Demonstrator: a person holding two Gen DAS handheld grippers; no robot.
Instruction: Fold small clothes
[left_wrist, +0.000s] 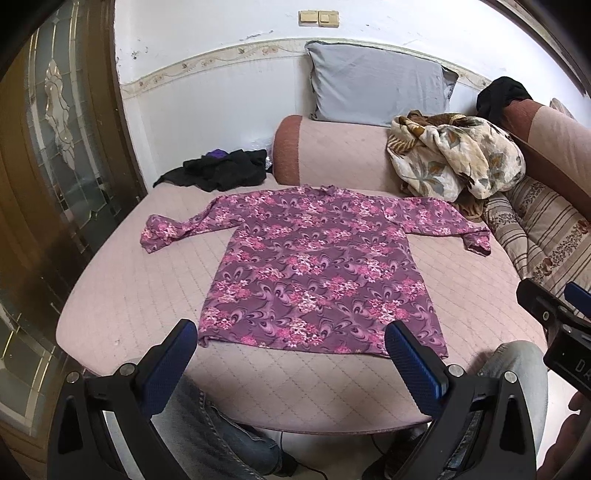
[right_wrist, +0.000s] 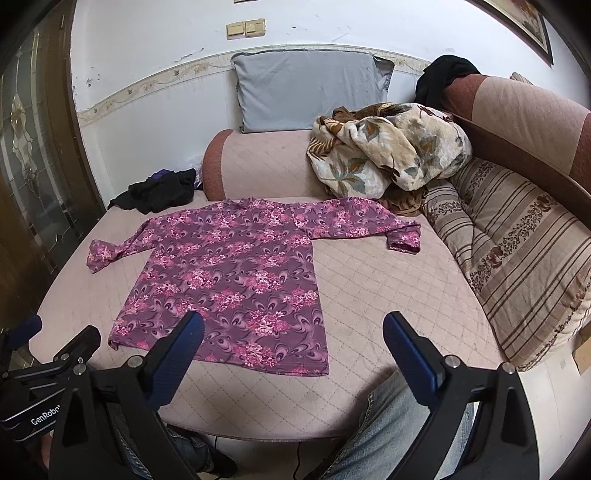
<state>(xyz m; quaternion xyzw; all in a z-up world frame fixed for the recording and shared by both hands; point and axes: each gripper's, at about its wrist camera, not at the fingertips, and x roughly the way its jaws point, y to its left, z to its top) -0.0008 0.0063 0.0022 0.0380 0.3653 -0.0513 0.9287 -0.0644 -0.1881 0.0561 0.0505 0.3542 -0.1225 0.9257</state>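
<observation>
Floral purple blouse (left_wrist: 317, 273) flat on quilted pink mattress (left_wrist: 122, 295), left hand-held gripper (left_wrist: 291, 334) spread, right hand-held gripper (right_wrist: 293, 325) spread

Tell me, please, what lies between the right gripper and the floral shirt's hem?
Only bare quilted cover separates the right gripper from the floral shirt, as the right wrist view shows.
</observation>
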